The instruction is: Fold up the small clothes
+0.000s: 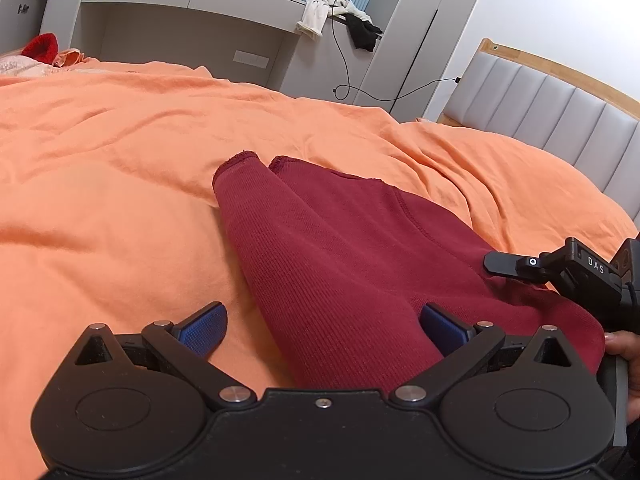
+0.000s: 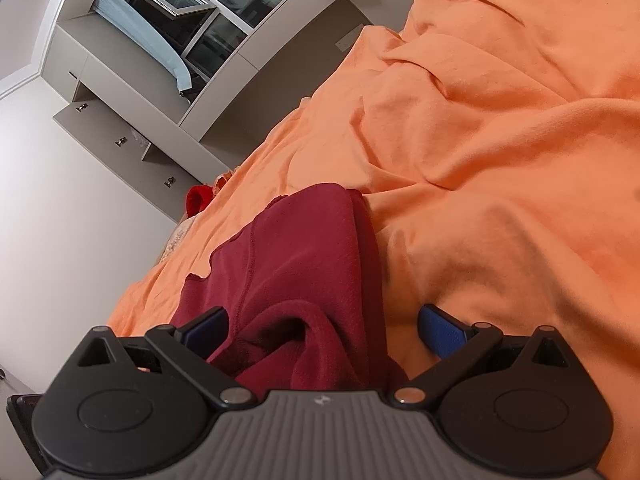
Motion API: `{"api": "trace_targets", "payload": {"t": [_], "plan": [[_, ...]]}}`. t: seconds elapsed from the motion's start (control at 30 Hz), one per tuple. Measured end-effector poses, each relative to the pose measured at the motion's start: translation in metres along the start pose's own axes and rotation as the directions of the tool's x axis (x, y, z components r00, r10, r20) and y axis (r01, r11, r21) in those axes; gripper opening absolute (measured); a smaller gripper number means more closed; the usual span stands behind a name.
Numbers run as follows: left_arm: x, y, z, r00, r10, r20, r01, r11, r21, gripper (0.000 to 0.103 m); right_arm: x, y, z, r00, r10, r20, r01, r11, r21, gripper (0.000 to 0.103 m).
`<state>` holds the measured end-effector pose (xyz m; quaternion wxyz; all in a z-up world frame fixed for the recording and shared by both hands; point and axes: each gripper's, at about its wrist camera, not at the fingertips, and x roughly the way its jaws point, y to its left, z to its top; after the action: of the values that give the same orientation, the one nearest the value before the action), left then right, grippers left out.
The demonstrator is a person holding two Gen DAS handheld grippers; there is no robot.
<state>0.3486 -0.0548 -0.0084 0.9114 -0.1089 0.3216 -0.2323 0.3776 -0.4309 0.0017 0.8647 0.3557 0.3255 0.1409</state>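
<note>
A dark red knit garment [image 1: 332,248] lies on an orange bedsheet [image 1: 120,168], its long axis running straight away from the left gripper [image 1: 323,330], with two stitched cuff-like ends [image 1: 256,160] at the far tip and the wider, bunched part nearest the tool. The left gripper's blue pads [image 1: 202,330] stand wide apart and hold nothing; the near end of the cloth passes between them, one pad over bare sheet and the other over the fabric. In the right wrist view the right gripper [image 2: 322,332] is likewise spread open, a rumpled fold of the same garment [image 2: 296,264] heaped between its jaws without being pinched. The right gripper [image 1: 500,264] also enters the left camera's view from the right edge, its black finger resting at the garment's right border, with part of the person's hand [image 1: 624,350] visible beneath. Both tools sit at the near end, so the coming grasp appears to turn on that edge: the cloth extends forward from each, and neither looks clearly closer than the other. The sheet is soft and creased, likely to drag with the cloth. Beyond the bed stand grey built-in cabinets [image 1: 180,32] under a dark window, a ledge draped with white and black clothes [image 1: 340,16], a trailing black cable [image 1: 360,92], and a padded grey headboard [image 1: 560,108] with a wooden rim. A bright red item [image 1: 42,46] lies at the far left corner of the bed.
</note>
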Motion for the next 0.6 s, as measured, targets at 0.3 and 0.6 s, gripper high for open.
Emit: {"api": "trace_targets", "payload": {"t": [0.3,0.6], "plan": [[0.0004,0.0002,-0.0006,1.0,0.003,0.004,-0.003,1.0,0.004,0.103,-0.0003,0.0001,-0.001,1.0,-0.003,0.002,0.003,1.0,-0.017,0.103],[0.0004,0.0003,0.001,1.0,0.003,-0.006,-0.003,1.0,0.004,0.103,-0.0041,0.0053,0.0019,0.999,-0.039,0.026,0.038,0.999,0.029,0.082]]}}
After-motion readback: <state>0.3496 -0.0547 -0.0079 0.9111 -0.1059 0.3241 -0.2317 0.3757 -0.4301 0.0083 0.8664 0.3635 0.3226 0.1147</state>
